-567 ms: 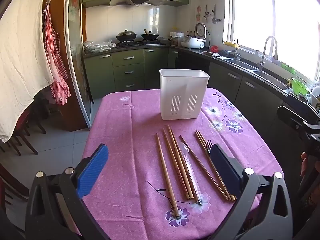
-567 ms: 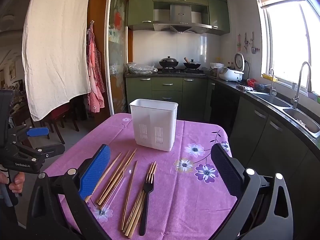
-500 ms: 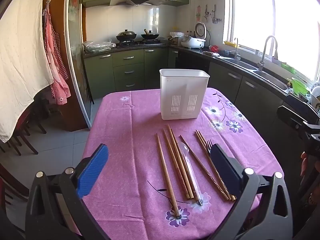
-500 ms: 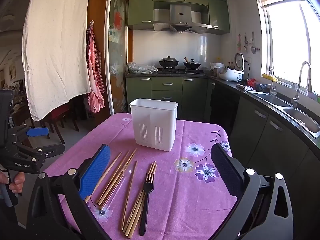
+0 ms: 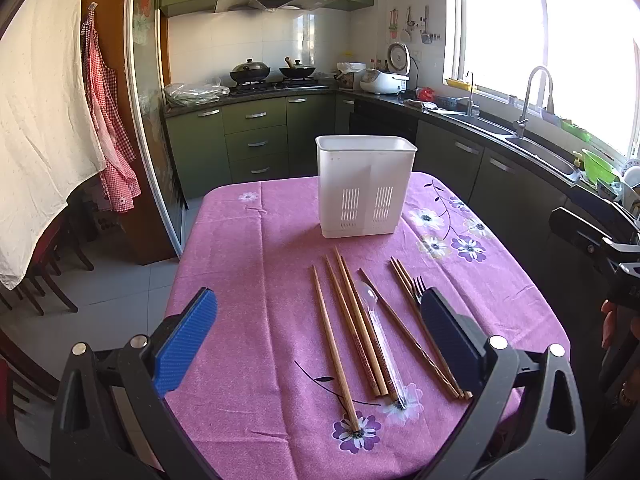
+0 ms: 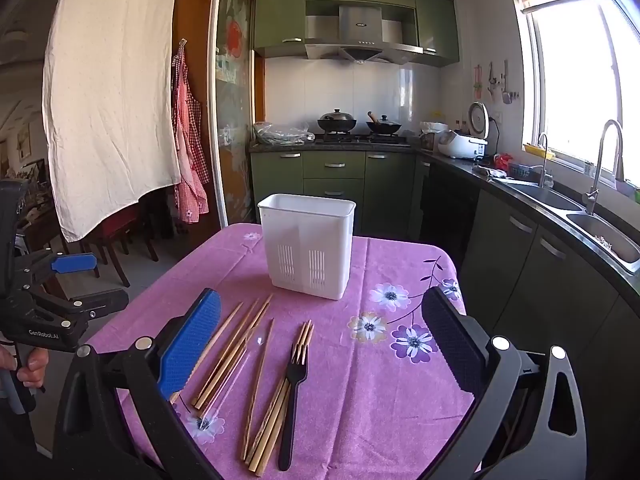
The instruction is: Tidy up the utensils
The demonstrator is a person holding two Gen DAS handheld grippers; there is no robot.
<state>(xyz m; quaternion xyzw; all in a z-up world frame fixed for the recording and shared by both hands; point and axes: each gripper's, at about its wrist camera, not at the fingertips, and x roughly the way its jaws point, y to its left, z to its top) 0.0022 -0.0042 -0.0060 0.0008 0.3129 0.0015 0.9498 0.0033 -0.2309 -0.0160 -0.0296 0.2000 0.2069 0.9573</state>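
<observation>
Both grippers, left point(image 5: 316, 326) and right point(image 6: 320, 332), hang with jaws wide open and empty. Chopsticks point(image 5: 334, 344), spoon point(image 5: 376, 336) and fork point(image 6: 294, 396) lie just before the bin point(image 5: 364, 188), untouched on the surface point(image 5: 248, 280).

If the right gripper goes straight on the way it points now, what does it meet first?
Probably the black fork and the chopsticks beside it on the pink tablecloth. The right gripper is open and tilted downward, so its line seems to land short of the white holder, though depth is unclear.
</observation>
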